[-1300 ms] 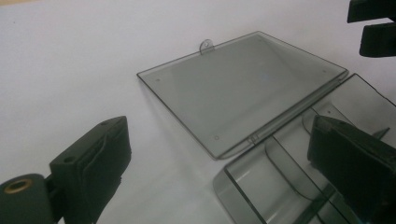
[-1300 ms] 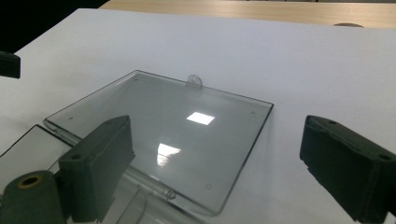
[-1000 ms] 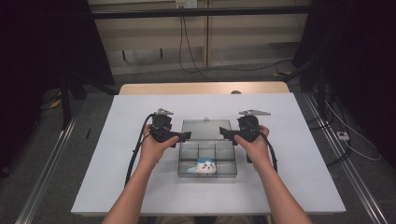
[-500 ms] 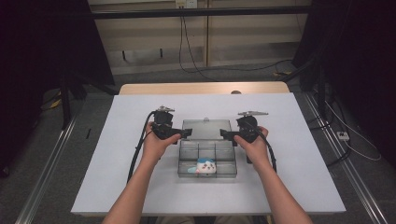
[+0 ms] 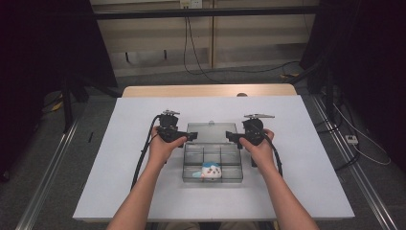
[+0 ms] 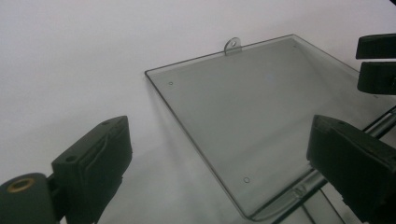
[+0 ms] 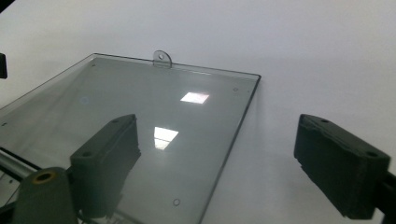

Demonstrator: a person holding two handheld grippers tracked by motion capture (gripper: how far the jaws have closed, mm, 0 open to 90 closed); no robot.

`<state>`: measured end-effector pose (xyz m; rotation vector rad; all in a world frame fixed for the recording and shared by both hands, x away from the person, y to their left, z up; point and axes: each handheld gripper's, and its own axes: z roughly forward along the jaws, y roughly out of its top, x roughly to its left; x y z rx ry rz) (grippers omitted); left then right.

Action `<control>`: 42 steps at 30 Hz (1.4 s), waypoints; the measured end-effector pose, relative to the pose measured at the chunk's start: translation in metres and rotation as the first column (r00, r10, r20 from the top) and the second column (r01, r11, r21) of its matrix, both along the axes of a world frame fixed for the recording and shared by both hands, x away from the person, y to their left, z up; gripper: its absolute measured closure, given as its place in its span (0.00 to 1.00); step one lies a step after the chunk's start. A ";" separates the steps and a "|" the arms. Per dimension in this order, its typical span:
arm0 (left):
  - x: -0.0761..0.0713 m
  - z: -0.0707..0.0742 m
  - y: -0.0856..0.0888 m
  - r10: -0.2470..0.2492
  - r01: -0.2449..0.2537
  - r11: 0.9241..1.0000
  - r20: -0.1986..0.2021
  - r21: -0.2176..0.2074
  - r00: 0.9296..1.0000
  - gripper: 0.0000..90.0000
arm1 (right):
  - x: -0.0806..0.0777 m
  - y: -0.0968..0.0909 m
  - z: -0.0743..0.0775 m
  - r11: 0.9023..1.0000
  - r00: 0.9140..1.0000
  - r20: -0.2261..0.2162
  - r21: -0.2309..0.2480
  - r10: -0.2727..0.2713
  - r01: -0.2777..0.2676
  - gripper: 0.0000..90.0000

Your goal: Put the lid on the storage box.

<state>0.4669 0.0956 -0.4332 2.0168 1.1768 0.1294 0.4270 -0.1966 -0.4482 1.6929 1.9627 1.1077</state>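
Observation:
A clear plastic compartment box (image 5: 213,158) sits mid-table with its lid (image 5: 212,130) swung open and lying flat behind it. A small white and blue item (image 5: 210,171) rests in a front compartment. My left gripper (image 5: 191,136) is at the lid's left side and is open. In the left gripper view, that gripper (image 6: 224,140) straddles the lid (image 6: 243,116) along its left edge. My right gripper (image 5: 231,136) is open at the lid's right side. In the right gripper view, this gripper (image 7: 224,140) spans the lid (image 7: 140,107) along its right edge. Neither holds anything.
The white table (image 5: 311,158) has bare surface to the left, right and front of the box. A small hanging tab (image 6: 232,45) sticks out from the lid's far edge. Black cables trail from both grippers toward the person. Dark floor and rails surround the table.
Both hands have shifted slightly, bringing the jaws closer to the lid's two side edges. The box and the item in it have not moved.

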 end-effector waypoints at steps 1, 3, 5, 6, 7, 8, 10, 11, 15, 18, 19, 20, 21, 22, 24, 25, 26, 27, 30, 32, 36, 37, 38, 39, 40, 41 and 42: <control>0.001 -0.002 0.000 0.002 -0.002 1.000 -0.006 0.008 1.000 0.08 | 0.001 -0.001 -0.002 1.000 1.000 -0.012 0.011 -0.009 0.009 0.17; 0.003 -0.005 -0.001 0.016 -0.015 1.000 -0.012 0.011 1.000 0.08 | 0.003 -0.002 -0.004 0.998 0.999 -0.035 0.055 -0.013 0.015 0.19; 0.006 -0.009 -0.002 0.018 -0.017 1.000 -0.022 0.011 1.000 0.09 | 0.004 -0.001 -0.007 0.998 0.998 -0.057 0.059 -0.014 0.017 0.21; 0.007 -0.012 -0.002 0.017 -0.017 1.000 -0.034 0.015 0.999 0.09 | 0.005 0.000 -0.008 0.998 0.997 -0.070 0.058 -0.014 0.018 0.22; 0.008 -0.014 -0.004 0.019 -0.019 1.000 -0.043 0.011 0.999 0.10 | 0.006 0.000 -0.009 0.997 0.997 -0.076 0.072 -0.014 0.020 0.23; 0.009 -0.016 -0.005 0.021 -0.020 1.000 -0.053 0.011 0.998 0.11 | 0.006 0.000 -0.010 0.996 0.997 -0.081 0.083 -0.016 0.022 0.23; 0.011 -0.018 -0.006 0.019 -0.020 1.000 -0.068 -0.007 0.997 0.10 | 0.007 0.000 -0.011 0.993 0.994 -0.106 0.114 -0.027 0.039 0.25; 0.011 -0.020 -0.007 0.025 -0.026 0.999 -0.077 -0.018 0.997 0.10 | 0.008 0.000 -0.012 0.991 0.993 -0.113 0.129 -0.029 0.043 0.25; 0.013 -0.022 -0.006 0.031 -0.040 0.997 -0.126 -0.066 0.992 0.15 | 0.010 0.001 -0.009 0.988 0.988 -0.151 0.145 -0.024 0.046 0.31; 0.013 -0.021 -0.006 0.016 -0.027 0.996 -0.129 -0.080 0.991 0.19 | 0.011 0.002 -0.009 0.982 0.984 -0.176 0.188 0.005 0.029 0.38; 0.013 -0.021 -0.007 0.015 -0.026 0.996 -0.130 -0.085 0.991 0.22 | 0.011 0.004 -0.008 0.982 0.985 -0.173 0.186 0.008 0.025 0.38; 0.014 -0.021 -0.007 0.007 -0.019 0.996 -0.133 -0.090 0.991 0.23 | 0.011 0.005 -0.008 0.982 0.985 -0.174 0.189 0.007 0.026 0.37; 0.014 -0.021 -0.007 0.004 -0.019 0.995 -0.142 -0.103 0.990 0.24 | 0.011 0.005 -0.009 0.980 0.984 -0.178 0.199 0.009 0.027 0.37; 0.014 -0.022 -0.008 0.002 -0.018 0.994 -0.141 -0.112 0.990 0.27 | 0.011 0.005 -0.009 0.978 0.983 -0.184 0.206 0.009 0.029 0.38; 0.014 -0.022 -0.009 -0.003 -0.015 0.992 -0.144 -0.123 0.990 0.29 | 0.011 0.004 -0.010 0.974 0.981 -0.193 0.226 0.011 0.033 0.40; 0.014 -0.022 -0.009 -0.005 -0.013 0.993 -0.146 -0.118 0.989 0.29 | 0.012 0.003 -0.010 0.971 0.980 -0.196 0.235 0.014 0.033 0.40; 0.014 -0.021 -0.009 -0.001 -0.014 0.994 -0.141 -0.111 0.990 0.29 | 0.012 0.003 -0.010 0.971 0.980 -0.197 0.235 0.016 0.032 0.40; 0.014 -0.021 -0.010 0.003 -0.019 0.994 -0.143 -0.111 0.990 0.29 | 0.012 0.003 -0.009 0.971 0.980 -0.200 0.236 0.018 0.030 0.41; 0.015 -0.022 -0.008 0.001 -0.023 0.991 -0.162 -0.135 0.987 0.30 | 0.012 0.001 -0.009 0.969 0.980 -0.198 0.246 0.026 0.024 0.42; 0.015 -0.020 -0.008 -0.005 -0.023 0.986 -0.172 -0.164 0.985 0.35 | 0.011 0.001 -0.008 0.963 0.981 -0.192 0.267 0.030 0.023 0.44; 0.014 -0.016 -0.010 -0.014 -0.012 0.986 -0.157 -0.165 0.988 0.39 | 0.009 0.001 -0.003 0.964 0.987 -0.161 0.265 0.027 0.017 0.47; 0.013 -0.013 -0.010 -0.012 -0.013 0.987 -0.152 -0.162 0.988 0.40 | 0.009 0.001 -0.002 0.964 0.987 -0.156 0.265 0.032 0.010 0.47; 0.013 -0.012 -0.010 -0.013 -0.010 0.987 -0.139 -0.162 0.990 0.41 | 0.008 0.000 -0.001 0.964 0.989 -0.145 0.267 0.034 0.006 0.48; 0.012 -0.009 -0.010 -0.014 -0.007 0.988 -0.131 -0.155 0.991 0.43 | 0.007 -0.001 0.001 0.963 0.990 -0.133 0.268 0.036 0.001 0.49; 0.011 -0.007 -0.009 -0.015 -0.004 0.988 -0.119 -0.154 0.993 0.44 | 0.007 -0.001 0.003 0.963 0.992 -0.121 0.268 0.037 -0.003 0.50; 0.010 -0.005 -0.009 -0.020 0.002 0.988 -0.113 -0.155 0.993 0.45 | 0.006 -0.001 0.005 0.965 0.993 -0.112 0.263 0.042 -0.011 0.50; 0.009 -0.003 -0.008 -0.018 0.001 0.988 -0.106 -0.157 0.994 0.45 | 0.005 -0.001 0.006 0.967 0.994 -0.097 0.254 0.046 -0.020 0.51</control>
